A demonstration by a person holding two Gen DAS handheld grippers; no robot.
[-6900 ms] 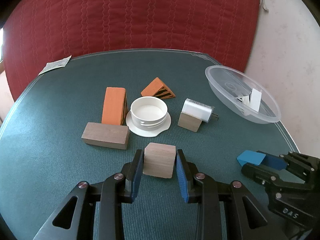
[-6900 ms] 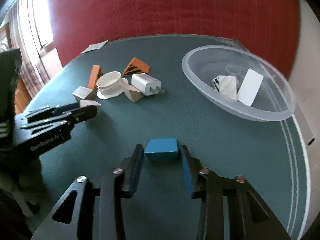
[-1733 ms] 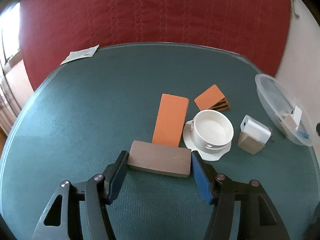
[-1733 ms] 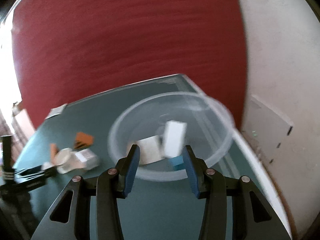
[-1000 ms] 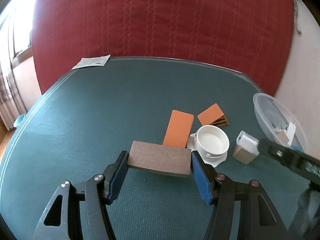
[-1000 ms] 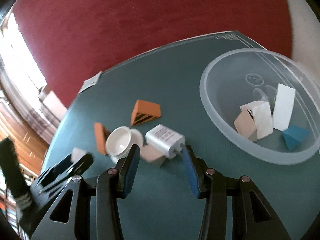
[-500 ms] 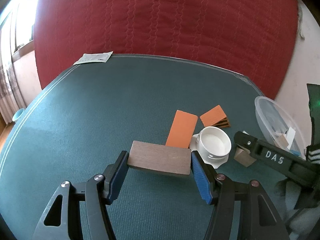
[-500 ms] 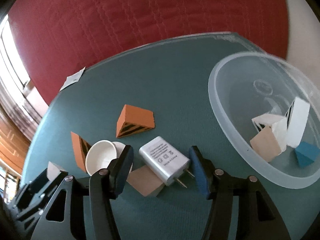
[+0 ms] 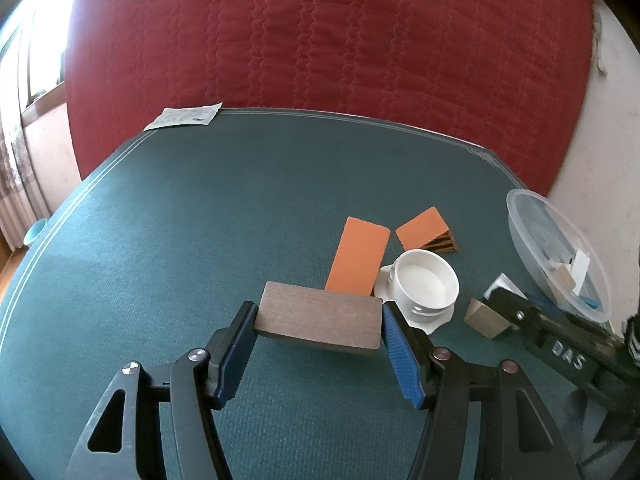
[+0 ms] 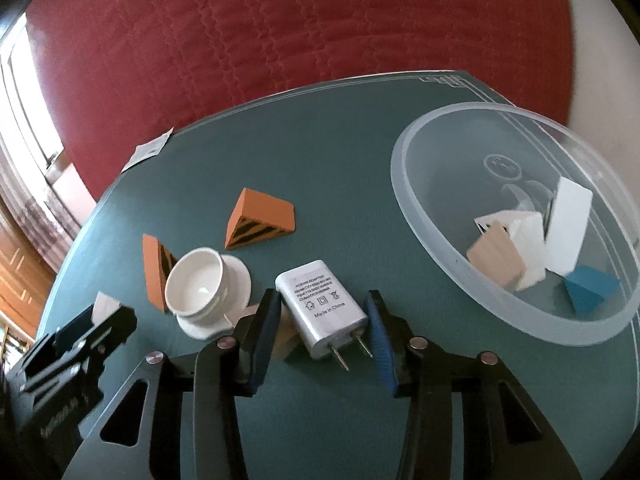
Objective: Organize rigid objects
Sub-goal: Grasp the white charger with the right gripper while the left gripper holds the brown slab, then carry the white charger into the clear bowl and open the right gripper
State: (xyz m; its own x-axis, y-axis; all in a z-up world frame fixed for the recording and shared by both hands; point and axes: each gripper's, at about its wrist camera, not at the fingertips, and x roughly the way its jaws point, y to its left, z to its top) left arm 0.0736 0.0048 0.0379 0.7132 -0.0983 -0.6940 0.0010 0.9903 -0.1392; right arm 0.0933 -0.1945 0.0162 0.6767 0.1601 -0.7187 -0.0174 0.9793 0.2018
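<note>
You are looking at a teal-covered bench (image 9: 192,240) lying before a red quilted backdrop. Sitting on it are an orange slab (image 9: 358,256), an orange striped wedge (image 10: 260,218), a white cup on its saucer (image 10: 200,286), a tan block (image 9: 486,318), a clear plastic bowl (image 10: 432,240) and a paper slip (image 9: 186,116) at the far edge.

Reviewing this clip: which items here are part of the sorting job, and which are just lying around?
Part of the job:
- brown block, gripped by the left gripper
- power adapter, between the right gripper fingers
- orange wedge
- orange slab
- white cup
- tan block
- clear bowl

Lying about:
- paper slip
- red quilt
</note>
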